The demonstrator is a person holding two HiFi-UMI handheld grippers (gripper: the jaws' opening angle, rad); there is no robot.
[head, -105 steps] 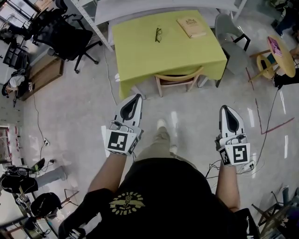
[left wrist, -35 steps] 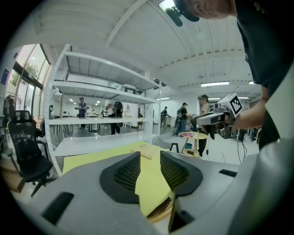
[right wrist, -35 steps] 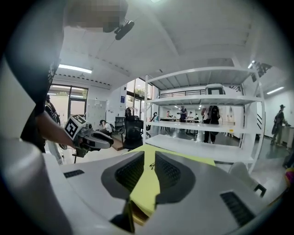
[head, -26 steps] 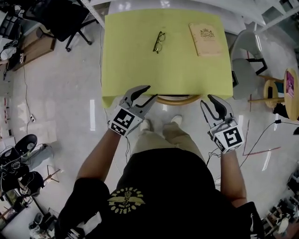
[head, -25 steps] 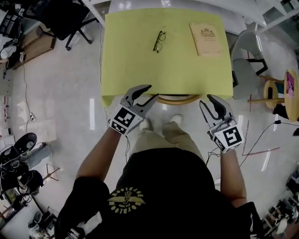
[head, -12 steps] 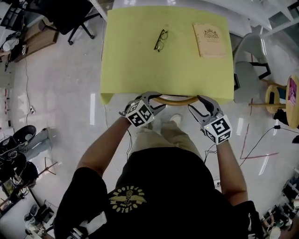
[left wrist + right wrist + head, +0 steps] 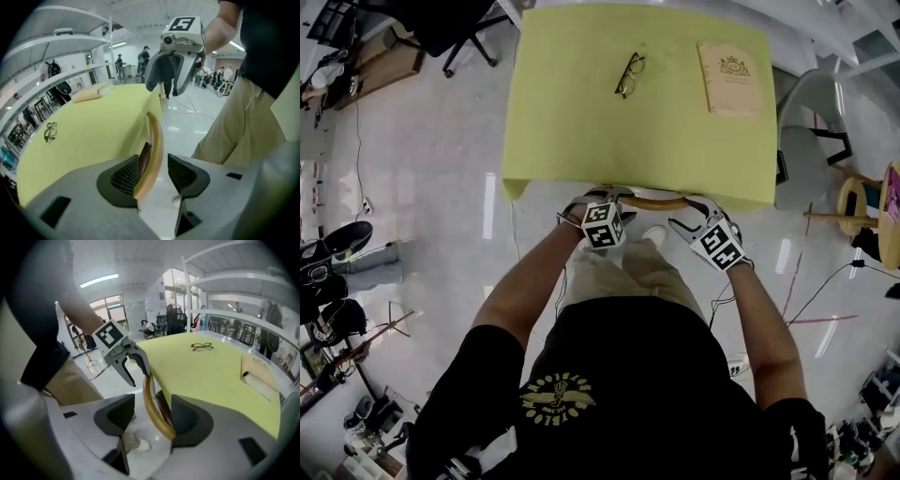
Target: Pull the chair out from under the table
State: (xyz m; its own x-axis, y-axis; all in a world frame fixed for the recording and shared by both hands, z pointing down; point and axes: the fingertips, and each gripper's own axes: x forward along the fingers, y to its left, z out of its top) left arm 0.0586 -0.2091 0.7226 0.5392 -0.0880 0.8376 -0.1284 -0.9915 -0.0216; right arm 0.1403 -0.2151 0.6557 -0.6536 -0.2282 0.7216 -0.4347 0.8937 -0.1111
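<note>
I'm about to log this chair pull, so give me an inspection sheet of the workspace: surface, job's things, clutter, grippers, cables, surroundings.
Surface: table covered by a yellow-green cloth.
Job's things: chair back rail, curved wood, shows at the table's near edge; the rest of the chair is hidden under the table.
Clutter: glasses and a tan book lie on the cloth, apart from each other.
Grippers: left gripper and right gripper both straddle the rail; their jaws have just been opening and stand open, not clamped.
Cables: black cable on the floor at right.
Surroundings: black office chair at far left, grey chair at right.
</note>
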